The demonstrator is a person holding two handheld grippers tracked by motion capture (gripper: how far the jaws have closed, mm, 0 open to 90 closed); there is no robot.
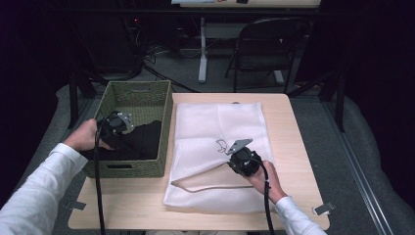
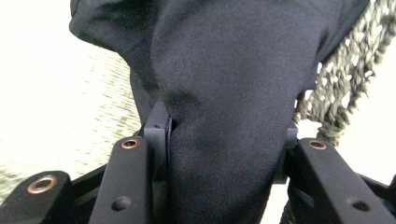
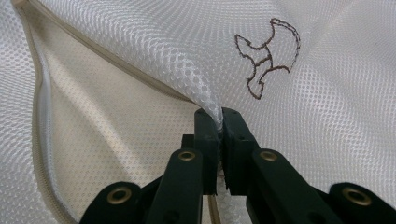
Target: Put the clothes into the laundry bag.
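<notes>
A white mesh laundry bag (image 1: 220, 147) lies flat on the wooden table (image 1: 122, 205), its zipped mouth gaping toward the front. My right gripper (image 1: 230, 157) is shut on the bag's upper layer (image 3: 219, 119) beside a small brown embroidered mark (image 3: 266, 56), holding the mouth lifted. A dark garment (image 1: 142, 139) lies in the green woven basket (image 1: 137, 98) at the table's left. My left gripper (image 1: 128, 139) is over the basket, shut on a thick fold of that dark cloth (image 2: 224, 93), which bulges between the jaws and hangs in front of the camera.
The basket's woven rim (image 2: 345, 79) shows at the right of the left gripper view. A folding chair (image 1: 266, 46) and a desk leg (image 1: 202, 49) stand beyond the table. Bare wood runs along the table's front edge.
</notes>
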